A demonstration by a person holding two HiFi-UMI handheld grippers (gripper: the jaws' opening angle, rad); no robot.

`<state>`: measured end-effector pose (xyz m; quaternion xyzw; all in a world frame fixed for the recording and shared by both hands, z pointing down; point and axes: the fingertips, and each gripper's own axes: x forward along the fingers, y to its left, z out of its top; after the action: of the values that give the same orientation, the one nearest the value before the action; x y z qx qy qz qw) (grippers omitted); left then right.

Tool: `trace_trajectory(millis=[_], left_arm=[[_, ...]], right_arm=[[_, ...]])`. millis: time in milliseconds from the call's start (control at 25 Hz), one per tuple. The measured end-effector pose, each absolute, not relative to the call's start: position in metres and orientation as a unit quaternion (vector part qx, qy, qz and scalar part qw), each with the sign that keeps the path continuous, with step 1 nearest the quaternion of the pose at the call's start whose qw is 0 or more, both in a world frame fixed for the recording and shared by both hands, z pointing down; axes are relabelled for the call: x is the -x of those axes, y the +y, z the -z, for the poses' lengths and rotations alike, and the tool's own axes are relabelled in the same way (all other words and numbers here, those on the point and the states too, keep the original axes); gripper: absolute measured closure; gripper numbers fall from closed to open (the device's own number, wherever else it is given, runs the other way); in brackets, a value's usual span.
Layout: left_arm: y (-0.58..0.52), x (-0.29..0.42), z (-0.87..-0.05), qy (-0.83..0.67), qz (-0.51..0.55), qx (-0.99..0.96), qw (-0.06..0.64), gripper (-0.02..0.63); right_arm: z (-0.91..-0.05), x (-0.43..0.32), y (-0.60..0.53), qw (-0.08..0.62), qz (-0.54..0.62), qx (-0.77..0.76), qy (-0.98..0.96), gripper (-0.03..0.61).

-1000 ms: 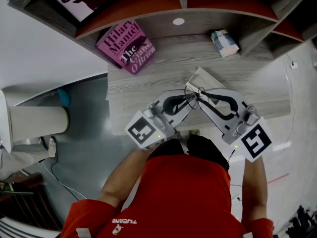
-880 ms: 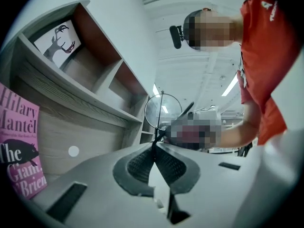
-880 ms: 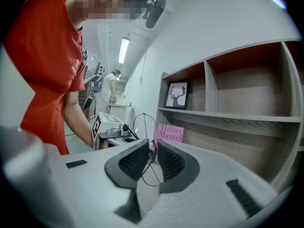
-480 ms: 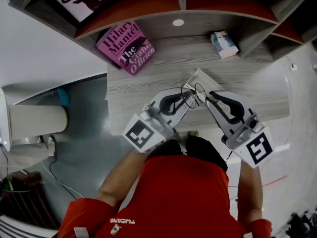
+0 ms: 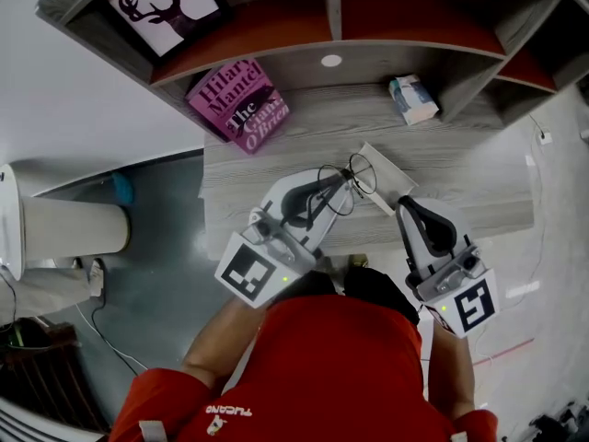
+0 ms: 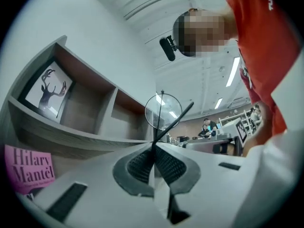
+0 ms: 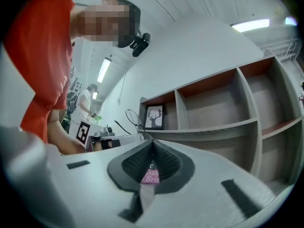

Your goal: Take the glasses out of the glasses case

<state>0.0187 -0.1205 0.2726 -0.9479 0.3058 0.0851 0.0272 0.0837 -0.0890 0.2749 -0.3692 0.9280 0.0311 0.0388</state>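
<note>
Thin black wire glasses [image 5: 345,178] with round lenses hang above the desk, and my left gripper [image 5: 340,182] is shut on them. In the left gripper view a temple arm is pinched between the pads, with one round lens [image 6: 162,110] standing just beyond the tips. The white glasses case [image 5: 391,175] lies on the grey wooden desk [image 5: 276,155], just right of the glasses. My right gripper [image 5: 403,203] is shut with nothing in it, at the near right of the case and apart from the glasses. In the right gripper view the glasses [image 7: 133,118] show small at the left.
A pink book [image 5: 239,106] leans at the back left of the desk. A small blue-and-white box [image 5: 412,98] lies at the back right. Shelf compartments rise behind, one holding a deer picture [image 5: 166,3]. A white round stand [image 5: 64,228] is on the floor at the left.
My left gripper has risen with the glasses, lifting them away from the case. My right gripper has drawn back from the glasses toward the near right.
</note>
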Motion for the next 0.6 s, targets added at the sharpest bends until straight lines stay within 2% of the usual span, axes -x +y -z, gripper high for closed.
trace_trajectory(millis=[600], left_arm=[[-0.108,-0.005,-0.256,0.334,-0.09,0.937,0.048,0.601]], right_arm=[[-0.274,-0.108,-0.076,0.054,-0.043,0.419,0.905,0.574]])
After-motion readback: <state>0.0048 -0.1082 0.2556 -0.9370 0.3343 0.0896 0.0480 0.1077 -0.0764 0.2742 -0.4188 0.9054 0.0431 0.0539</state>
